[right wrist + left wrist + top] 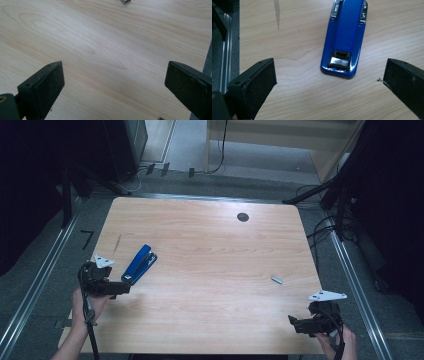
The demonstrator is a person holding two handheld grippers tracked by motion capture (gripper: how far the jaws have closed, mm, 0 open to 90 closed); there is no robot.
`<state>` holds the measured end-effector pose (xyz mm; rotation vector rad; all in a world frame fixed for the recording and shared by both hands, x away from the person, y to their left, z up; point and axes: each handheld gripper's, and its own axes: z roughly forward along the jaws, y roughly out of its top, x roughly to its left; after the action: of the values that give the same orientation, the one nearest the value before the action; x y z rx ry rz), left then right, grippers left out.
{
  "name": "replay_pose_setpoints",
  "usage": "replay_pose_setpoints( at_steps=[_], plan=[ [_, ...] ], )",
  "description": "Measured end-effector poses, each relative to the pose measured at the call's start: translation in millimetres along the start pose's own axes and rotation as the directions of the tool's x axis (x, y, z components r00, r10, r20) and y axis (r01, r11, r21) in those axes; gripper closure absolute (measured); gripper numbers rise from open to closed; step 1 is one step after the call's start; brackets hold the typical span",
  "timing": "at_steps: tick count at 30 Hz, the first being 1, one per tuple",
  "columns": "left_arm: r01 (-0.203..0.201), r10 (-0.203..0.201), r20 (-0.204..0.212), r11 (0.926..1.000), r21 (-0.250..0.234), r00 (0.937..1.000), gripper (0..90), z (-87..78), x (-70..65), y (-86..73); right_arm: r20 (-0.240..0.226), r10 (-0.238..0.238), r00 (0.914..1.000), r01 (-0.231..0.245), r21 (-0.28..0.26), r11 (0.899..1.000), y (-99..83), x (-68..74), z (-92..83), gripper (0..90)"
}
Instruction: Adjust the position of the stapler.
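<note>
Nearest, at the table's [210,325] front corners: left gripper [122,287] and right gripper [295,322], jaws of both spread wide, holding nothing. Just beyond the left one, blue stapler [343,40] lying flat, untouched; grasp not yet begun. Farther right, small metal piece [277,279] near the edge. Beyond, bare wood, ample room

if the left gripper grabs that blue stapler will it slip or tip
The blue stapler looks rigid with a glossy shell, so the open left gripper may slip a little. It lies flat on the table, long and low, so tipping or rolling seems unlikely.
</note>
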<state>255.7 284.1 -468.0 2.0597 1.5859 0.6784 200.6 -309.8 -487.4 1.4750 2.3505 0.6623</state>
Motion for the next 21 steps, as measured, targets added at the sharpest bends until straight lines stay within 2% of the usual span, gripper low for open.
replay_pose_setpoints(
  at_steps=[7,13,16,17,21],
  plan=[
    [-0.009,0.009,0.018,1.0000,-0.002,0.9998,0.0,3.7,-1.0,0.5,-0.006,-0.009,0.9999,0.009,0.005,1.000,-0.5,-0.6,1.2,2.2],
    [-0.018,0.018,0.035,0.9998,-0.013,0.9992,0.0,8.3,-5.4,7.7,-0.021,-0.016,0.9996,0.016,0.013,1.000,-1.0,0.4,1.3,2.2],
    [-0.018,0.019,0.043,0.9998,-0.010,0.9989,0.0,11.2,-6.0,9.0,-0.016,-0.004,0.9999,0.004,0.016,1.000,-2.2,-1.3,1.6,2.2],
    [-0.022,0.023,0.066,0.9997,-0.008,0.9976,0.0,14.4,-6.4,9.5,-0.018,0.001,0.9998,-0.001,0.020,1.000,-2.8,-2.2,1.9,2.2],
    [-0.020,0.020,0.089,0.9998,-0.007,0.9958,0.0,18.9,-6.4,11.5,-0.026,0.014,0.9996,-0.014,0.027,1.000,-4.0,-4.1,3.6,2.3]
  ],
)
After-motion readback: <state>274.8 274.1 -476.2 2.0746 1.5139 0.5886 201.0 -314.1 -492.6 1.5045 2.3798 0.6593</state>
